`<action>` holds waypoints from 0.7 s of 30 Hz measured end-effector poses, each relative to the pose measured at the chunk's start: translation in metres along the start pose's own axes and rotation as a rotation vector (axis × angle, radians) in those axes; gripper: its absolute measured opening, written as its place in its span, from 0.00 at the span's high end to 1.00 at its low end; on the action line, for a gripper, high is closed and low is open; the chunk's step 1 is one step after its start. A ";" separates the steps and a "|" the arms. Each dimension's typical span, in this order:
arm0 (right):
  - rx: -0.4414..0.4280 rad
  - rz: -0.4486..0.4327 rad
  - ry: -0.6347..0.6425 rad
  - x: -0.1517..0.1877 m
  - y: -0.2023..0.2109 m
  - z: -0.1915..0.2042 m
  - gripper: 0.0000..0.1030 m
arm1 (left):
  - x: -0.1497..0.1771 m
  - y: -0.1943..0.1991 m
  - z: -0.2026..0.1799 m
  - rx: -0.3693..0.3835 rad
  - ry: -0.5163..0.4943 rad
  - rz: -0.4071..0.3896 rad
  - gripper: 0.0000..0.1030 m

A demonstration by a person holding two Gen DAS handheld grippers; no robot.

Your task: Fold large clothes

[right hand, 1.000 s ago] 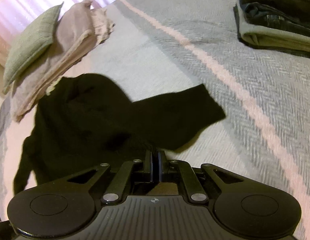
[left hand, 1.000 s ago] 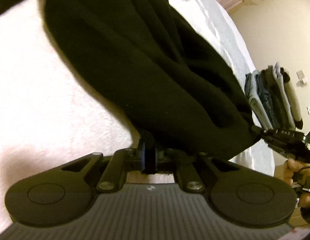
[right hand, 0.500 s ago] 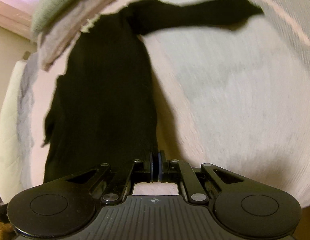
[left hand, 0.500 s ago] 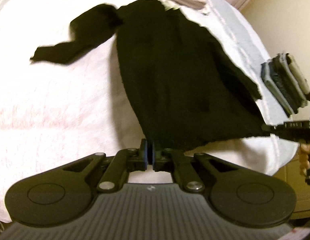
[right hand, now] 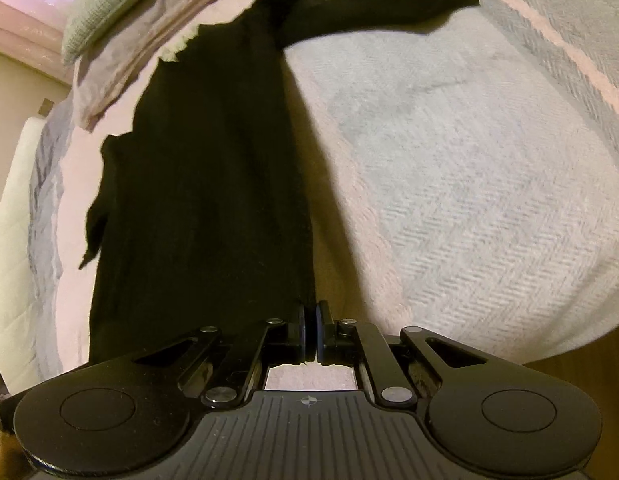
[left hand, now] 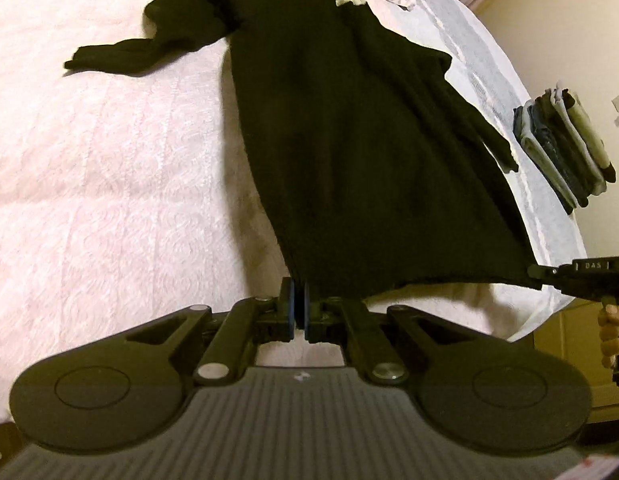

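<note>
Left wrist view shows you a black sweater point(left hand: 361, 152) spread lengthwise over the bed point(left hand: 101, 168), its bottom hem nearest you and its neck end far away by the pillows. One sleeve point(left hand: 149, 40) trails off to the left on the pale blanket; the other sleeve point(left hand: 481, 124) lies along the garment's right edge. Your left hand-held gripper point(left hand: 299, 304) has its fingers pressed together on the left corner of the hem. Your right hand-held gripper point(left hand: 537, 272) reaches in from the right side and pinches the opposite hem corner, so the hem runs taut between the two; a few fingers of your hand point(left hand: 611, 334) show on its handle.

From the right wrist view, the right hand-held gripper point(right hand: 309, 332) is clamped on the edge of the sweater point(right hand: 205, 184), which stretches away up the bed point(right hand: 469, 184). The far sleeve point(right hand: 373, 8) lies out to the right across the blanket.

Near the bed's right edge stands a stack of folded clothes point(left hand: 561, 148), apart from the sweater. At the head end, a green cushion point(right hand: 109, 4) sits on folded beige linen point(right hand: 121, 60).
</note>
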State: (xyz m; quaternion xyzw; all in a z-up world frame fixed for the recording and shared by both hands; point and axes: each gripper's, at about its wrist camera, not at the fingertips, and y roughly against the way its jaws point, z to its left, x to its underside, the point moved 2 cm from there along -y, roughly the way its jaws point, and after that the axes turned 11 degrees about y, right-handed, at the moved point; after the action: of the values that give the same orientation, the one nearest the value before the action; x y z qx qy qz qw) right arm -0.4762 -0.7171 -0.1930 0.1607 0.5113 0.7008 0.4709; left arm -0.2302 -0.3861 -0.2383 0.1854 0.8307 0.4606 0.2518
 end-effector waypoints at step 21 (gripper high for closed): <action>0.026 -0.087 0.473 -0.134 -0.057 0.108 0.63 | -0.092 0.022 0.072 -0.293 0.060 -0.175 0.64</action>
State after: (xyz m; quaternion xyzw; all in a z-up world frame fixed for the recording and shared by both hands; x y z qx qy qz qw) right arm -0.3043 -0.7647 -0.1623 -0.0240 0.6225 0.6915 0.3658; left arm -0.1119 -0.3767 -0.2286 0.0600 0.7747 0.5585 0.2903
